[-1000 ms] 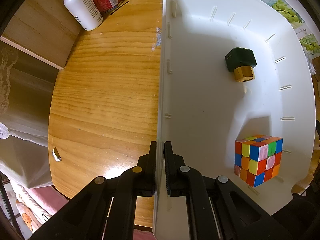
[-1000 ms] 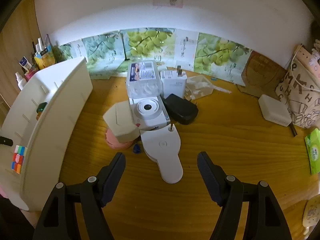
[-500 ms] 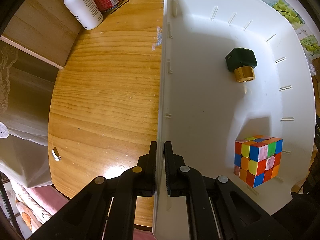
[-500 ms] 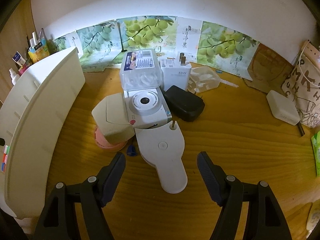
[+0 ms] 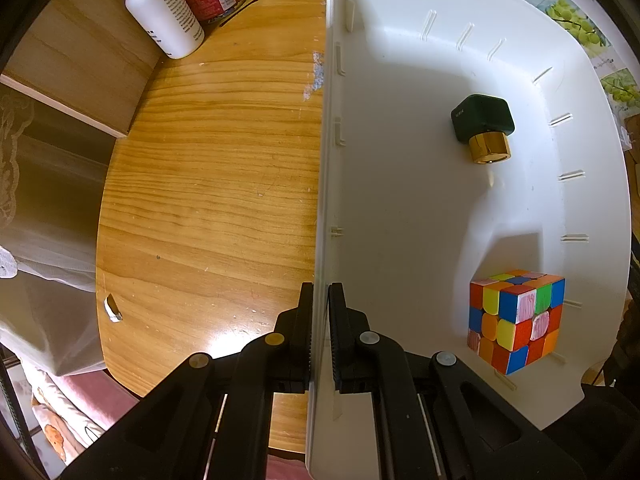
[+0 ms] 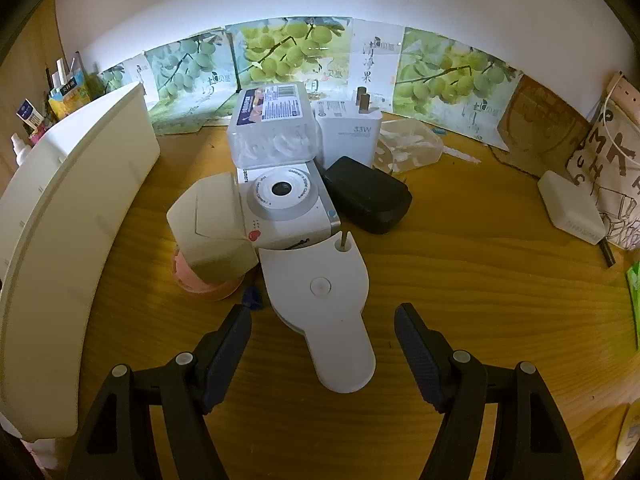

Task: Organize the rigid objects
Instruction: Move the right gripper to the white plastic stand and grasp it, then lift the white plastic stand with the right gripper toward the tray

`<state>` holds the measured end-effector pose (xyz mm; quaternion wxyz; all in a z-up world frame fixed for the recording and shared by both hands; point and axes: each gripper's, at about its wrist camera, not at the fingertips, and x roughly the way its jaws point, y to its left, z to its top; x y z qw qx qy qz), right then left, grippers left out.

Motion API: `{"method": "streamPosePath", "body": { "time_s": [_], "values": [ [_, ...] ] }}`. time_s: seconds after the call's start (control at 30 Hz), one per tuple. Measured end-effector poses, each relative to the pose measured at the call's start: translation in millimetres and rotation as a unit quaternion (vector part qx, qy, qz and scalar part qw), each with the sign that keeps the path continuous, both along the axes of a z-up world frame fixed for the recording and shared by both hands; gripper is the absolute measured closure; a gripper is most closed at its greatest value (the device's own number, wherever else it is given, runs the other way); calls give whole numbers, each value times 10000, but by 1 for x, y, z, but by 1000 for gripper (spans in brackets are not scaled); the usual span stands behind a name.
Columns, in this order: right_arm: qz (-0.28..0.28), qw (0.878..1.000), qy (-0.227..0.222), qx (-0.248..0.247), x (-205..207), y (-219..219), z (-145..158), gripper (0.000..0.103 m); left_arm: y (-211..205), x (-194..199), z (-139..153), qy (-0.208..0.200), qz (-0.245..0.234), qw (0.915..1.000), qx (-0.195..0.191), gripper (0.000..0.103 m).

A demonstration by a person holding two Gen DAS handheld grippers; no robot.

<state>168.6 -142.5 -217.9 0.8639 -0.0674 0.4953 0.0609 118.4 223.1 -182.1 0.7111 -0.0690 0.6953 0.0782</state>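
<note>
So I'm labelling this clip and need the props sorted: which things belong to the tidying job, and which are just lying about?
Part of the job:
- white bin, wall clamped by left gripper
- Rubik's cube and green bottle, inside it
- white paddle-shaped item, between open right gripper fingers
- camera, black case, charger

Lying about:
- white spray bottle
- grape posters
- tote bag

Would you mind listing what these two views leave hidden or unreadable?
- Left wrist view: the white bin wall, clamped by the left claw, hides the table beyond it; the dark bottle label is too small.
- Right wrist view: the bin's contents sit behind its wall; the pink object is mostly covered by the beige box.
</note>
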Motion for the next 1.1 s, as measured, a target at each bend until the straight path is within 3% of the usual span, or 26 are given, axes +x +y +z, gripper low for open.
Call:
{"method": "streamPosePath", "body": {
  "time_s": [0.3,0.73,1.1],
  "values": [
    [10,10000,61,-24,2,2,-3,29,0,0,0,11,1,10000,1,96],
    [30,9999,162,15,6,1,-6,48,0,0,-1,18,17,10000,2,96],
    [42,9999,164,28,6,1,-6,53,1,-2,-1,30,11,10000,14,96]
  ]
}}
